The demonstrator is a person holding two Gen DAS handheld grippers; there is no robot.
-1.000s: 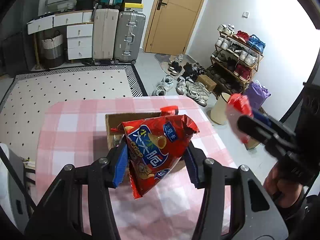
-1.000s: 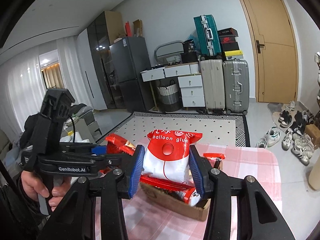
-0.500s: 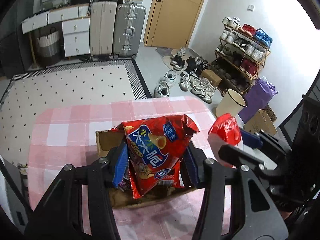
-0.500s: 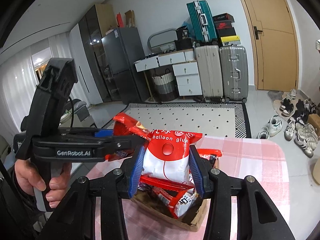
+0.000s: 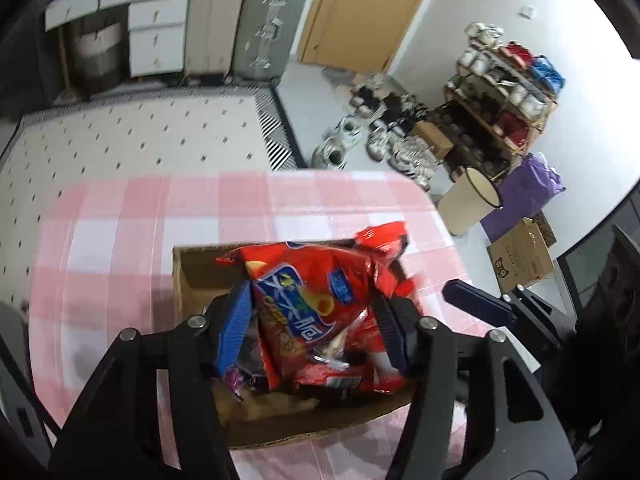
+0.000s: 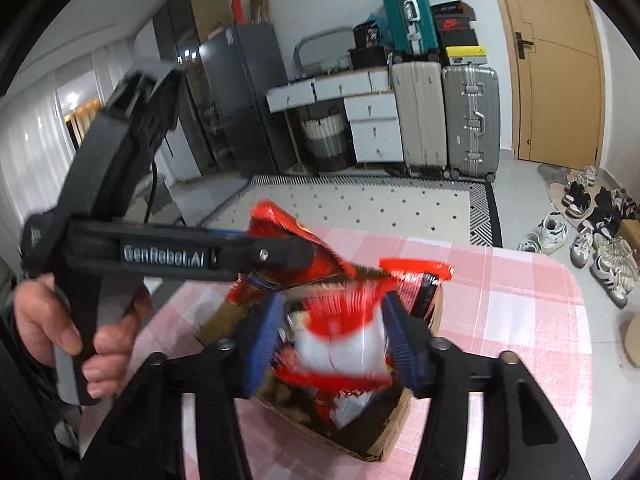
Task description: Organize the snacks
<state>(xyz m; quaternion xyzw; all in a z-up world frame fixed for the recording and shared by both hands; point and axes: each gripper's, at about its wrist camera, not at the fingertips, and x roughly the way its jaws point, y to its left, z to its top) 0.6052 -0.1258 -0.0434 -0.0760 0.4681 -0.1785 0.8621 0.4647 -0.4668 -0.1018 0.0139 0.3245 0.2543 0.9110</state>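
cardboard box [image 5: 188, 280] on checked table, snack bags [image 5: 316, 296] inside

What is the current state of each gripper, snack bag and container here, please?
Left gripper: jaws just opened, pads slack beside the bag.
Red crisp bag: between the left jaws, lowered into the box.
Right gripper: jaws just opened, bag between them.
Red-and-white snack bag: blurred, dropping into the box.
Cardboard box: open-topped, already holding several packets.
Door: closed.
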